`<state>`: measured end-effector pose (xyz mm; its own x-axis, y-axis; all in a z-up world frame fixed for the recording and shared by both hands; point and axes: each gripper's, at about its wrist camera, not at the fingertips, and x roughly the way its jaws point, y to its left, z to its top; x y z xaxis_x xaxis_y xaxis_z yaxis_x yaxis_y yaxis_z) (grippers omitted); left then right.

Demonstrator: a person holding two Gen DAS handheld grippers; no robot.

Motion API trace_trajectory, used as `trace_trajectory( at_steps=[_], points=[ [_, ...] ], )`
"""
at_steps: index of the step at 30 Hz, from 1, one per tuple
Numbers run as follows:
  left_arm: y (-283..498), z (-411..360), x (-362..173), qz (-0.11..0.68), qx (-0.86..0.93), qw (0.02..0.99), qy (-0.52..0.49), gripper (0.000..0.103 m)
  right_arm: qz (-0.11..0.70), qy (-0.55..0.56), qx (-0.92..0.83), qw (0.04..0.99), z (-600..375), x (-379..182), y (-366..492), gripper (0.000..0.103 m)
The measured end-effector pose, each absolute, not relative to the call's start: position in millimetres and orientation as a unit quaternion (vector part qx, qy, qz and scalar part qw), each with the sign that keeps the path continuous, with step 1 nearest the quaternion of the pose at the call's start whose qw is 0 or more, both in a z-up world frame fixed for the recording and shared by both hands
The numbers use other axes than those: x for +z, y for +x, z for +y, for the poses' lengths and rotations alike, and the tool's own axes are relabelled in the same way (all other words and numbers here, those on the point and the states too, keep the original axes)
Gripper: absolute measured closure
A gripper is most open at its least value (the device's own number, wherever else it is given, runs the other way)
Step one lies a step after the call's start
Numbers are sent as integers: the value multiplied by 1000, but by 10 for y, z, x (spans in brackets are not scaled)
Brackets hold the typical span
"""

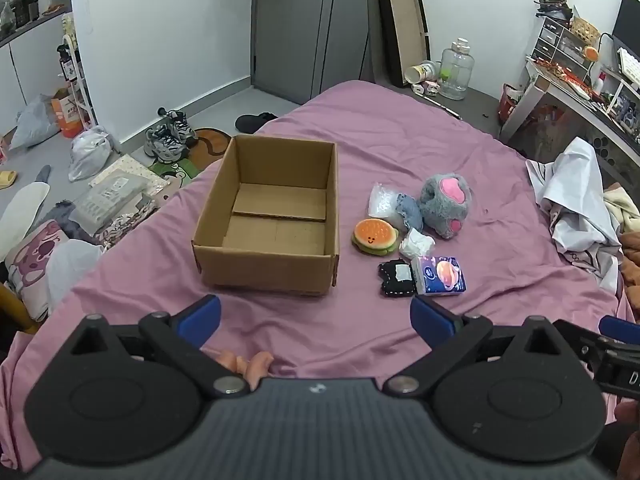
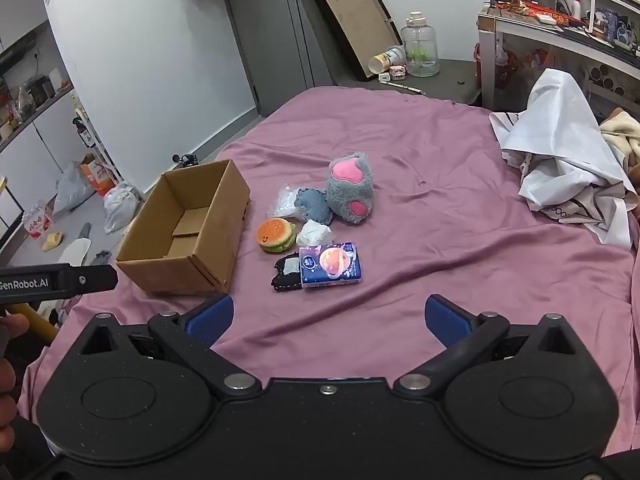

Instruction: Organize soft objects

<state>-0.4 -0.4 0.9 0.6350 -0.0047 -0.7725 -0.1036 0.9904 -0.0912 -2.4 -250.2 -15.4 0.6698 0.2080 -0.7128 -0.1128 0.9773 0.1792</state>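
Both left gripper (image 1: 316, 316) and right gripper (image 2: 329, 316) fingers apart, holding nothing, above pink bed (image 1: 400, 148); cardboard box (image 1: 276, 264) at 12 o'clock, burger plush (image 1: 375, 237), grey paw plush (image 1: 446, 204), tissue pack (image 1: 440, 276) clustered at 1 o'clock.

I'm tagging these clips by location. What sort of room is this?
Most likely a lived-in bedroom. The work surface is a bed with a pink sheet, a cluttered desk stands beside it, and sneakers sit on the floor. A cardboard box rests on the sheet.
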Motion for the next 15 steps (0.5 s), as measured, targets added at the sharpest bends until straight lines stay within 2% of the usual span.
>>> trace_trajectory(
  at_steps=[15],
  points=[
    [2, -27, 34, 426, 26, 902, -62, 3, 396, 59, 89, 912, -2459, -144, -30, 0]
  ],
)
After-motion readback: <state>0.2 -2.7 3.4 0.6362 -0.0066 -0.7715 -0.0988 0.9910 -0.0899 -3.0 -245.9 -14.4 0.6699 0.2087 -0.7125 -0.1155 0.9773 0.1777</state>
